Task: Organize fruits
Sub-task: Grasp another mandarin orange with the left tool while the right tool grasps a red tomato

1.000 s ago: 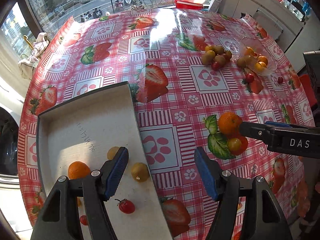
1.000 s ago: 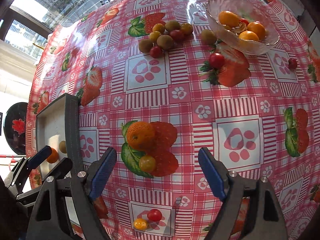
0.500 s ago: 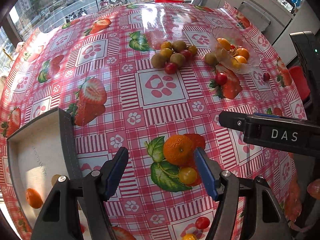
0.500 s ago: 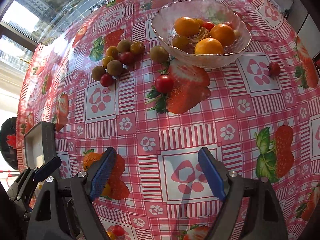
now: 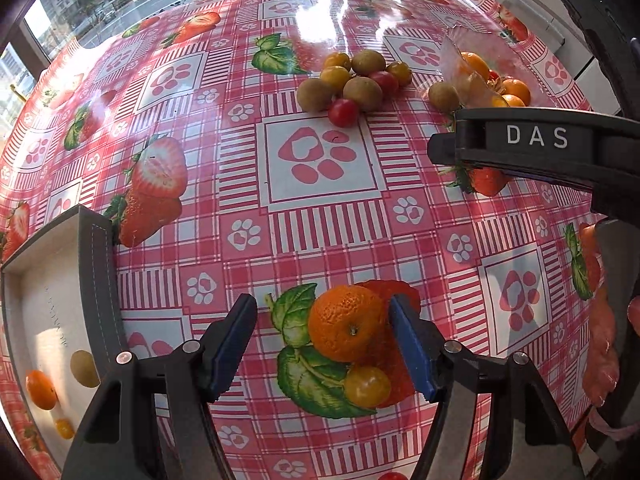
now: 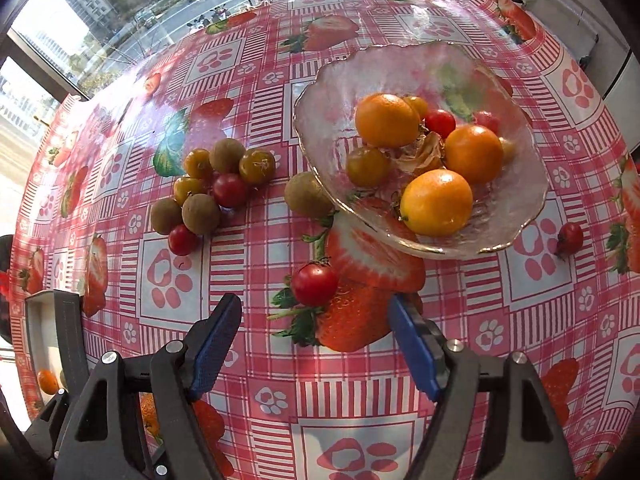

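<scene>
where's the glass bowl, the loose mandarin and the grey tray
glass bowl [image 6: 320,92], right wrist view, bare left wall
mandarin [image 5: 345,322], left wrist view, middle of peel
grey tray [image 5: 98,276], left wrist view, right rim

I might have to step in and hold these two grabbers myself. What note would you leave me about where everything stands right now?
Left gripper: open, fingers either side of the mandarin, not pressing it. A yellow tomato sits just below.
Right gripper: open, nothing held, jaws just been closing; red tomato just ahead of it.
Tray: holds a few fruits already.
Bowl: holds oranges and small tomatoes.
Left to do: the pile of brown fruits and tomatoes, one brown fruit by the bowl, a stray red one at its right, plus the fruit under both grippers.
</scene>
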`<move>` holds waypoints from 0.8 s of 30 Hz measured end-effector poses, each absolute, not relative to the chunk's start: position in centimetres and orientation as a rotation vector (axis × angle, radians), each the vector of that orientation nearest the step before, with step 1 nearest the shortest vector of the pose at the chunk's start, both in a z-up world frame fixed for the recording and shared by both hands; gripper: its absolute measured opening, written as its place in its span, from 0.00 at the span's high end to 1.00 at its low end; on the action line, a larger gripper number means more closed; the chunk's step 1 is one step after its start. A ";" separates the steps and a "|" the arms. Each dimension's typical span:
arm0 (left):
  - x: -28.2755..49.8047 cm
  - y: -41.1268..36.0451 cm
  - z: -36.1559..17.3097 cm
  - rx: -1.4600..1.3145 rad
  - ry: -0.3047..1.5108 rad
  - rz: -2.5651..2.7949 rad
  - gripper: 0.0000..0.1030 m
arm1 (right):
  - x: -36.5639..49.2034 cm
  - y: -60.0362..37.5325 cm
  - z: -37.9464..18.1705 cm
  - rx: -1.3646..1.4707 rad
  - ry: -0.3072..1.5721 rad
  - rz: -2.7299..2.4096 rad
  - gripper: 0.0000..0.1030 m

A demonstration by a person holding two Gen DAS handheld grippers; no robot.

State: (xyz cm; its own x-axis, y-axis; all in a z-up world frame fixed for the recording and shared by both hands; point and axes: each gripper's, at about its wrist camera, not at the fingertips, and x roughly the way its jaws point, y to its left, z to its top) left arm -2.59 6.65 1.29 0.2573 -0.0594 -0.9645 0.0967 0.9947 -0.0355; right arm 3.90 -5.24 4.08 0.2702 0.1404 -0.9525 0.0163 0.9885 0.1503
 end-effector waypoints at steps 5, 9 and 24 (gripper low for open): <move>-2.5 6.5 0.9 0.031 1.315 -0.083 0.33 | 4.4 -4.0 4.2 0.010 1.284 0.069 0.53; -2.7 6.1 0.7 0.039 1.310 -0.074 0.33 | 4.3 -3.5 4.1 -0.055 1.276 0.074 0.55; -3.5 7.1 1.7 -0.012 1.283 -0.142 0.63 | 1.8 -5.7 4.5 0.148 1.322 0.168 0.76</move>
